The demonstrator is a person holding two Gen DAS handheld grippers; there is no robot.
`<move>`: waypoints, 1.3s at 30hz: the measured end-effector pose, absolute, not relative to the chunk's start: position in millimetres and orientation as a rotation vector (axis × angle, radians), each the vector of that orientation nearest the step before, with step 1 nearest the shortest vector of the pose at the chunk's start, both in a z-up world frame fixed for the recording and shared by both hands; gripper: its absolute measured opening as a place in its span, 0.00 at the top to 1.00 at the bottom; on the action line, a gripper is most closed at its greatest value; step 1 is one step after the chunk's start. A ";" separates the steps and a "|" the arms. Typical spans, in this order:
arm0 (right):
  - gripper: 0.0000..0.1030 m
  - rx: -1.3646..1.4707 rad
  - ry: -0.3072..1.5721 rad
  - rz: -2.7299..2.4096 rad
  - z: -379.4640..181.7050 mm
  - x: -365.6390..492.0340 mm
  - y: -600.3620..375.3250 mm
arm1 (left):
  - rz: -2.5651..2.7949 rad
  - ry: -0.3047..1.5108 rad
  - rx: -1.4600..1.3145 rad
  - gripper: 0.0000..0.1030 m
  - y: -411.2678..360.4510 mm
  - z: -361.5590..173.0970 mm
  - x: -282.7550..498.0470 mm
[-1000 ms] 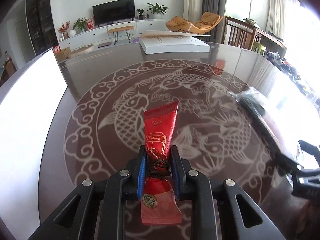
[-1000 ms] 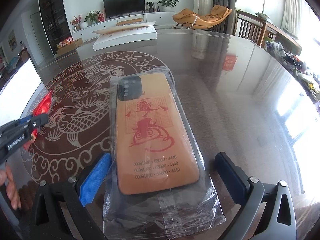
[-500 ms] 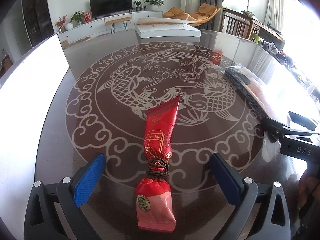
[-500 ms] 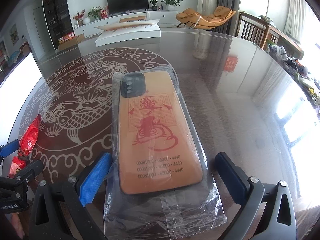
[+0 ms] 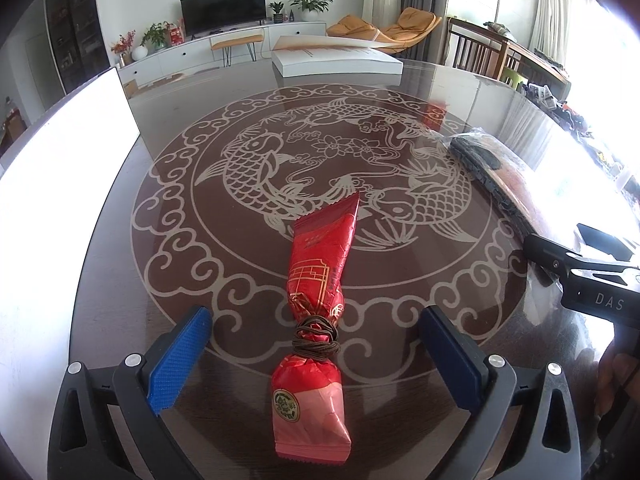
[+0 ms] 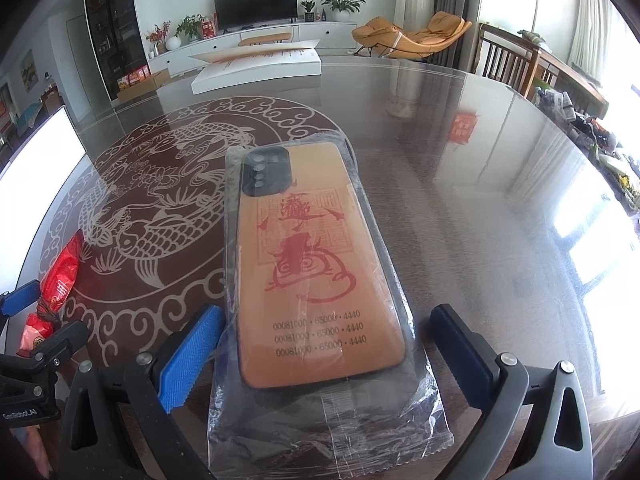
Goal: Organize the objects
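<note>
Where the dark glossy tabletop carries a pale carp roundel, a living room lies beyond, at twelve o'clock: one television, one white box. One red wrapped sweet lies between the released left tool. One orange phone case in one clear bag lies between the released right tool.

Both grippers' jaws spread wide apart.
</note>
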State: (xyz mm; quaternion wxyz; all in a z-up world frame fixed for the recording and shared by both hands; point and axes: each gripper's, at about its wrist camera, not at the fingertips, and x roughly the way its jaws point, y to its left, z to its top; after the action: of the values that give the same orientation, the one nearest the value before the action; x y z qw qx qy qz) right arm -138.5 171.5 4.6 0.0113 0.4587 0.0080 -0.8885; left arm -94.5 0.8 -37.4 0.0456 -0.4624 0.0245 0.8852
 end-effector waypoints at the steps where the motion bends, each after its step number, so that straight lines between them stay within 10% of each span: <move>1: 0.00 1.431 0.025 -2.771 4.6 -138.5 171.5 | 2.703 0.075 -1.412 0.00 0.8 -37.4 -94.5; 28: 0.00 1.825 0.048 -2.521 9.0 -198.6 164.6 | 2.550 0.138 -1.553 0.00 -0.3 -35.0 -115.6; 30: 0.02 1.810 0.056 -2.521 9.7 -213.0 160.3 | 2.597 0.147 -1.452 0.27 1.4 -30.5 -109.9; 32: 0.26 1.711 0.085 -2.557 16.9 -213.8 154.7 | 2.613 0.154 -1.395 0.80 2.3 -25.7 -105.7; 39: 0.26 1.587 -0.165 -2.491 38.8 -168.5 170.6 | 2.597 -0.107 -1.312 0.80 -25.2 -8.6 -77.2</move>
State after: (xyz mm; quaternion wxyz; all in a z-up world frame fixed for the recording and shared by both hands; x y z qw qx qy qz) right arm -168.5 170.6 38.8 0.0918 0.5342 -0.0555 -0.8385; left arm -77.2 -25.2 -8.6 0.1150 -0.4475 -0.0364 0.8861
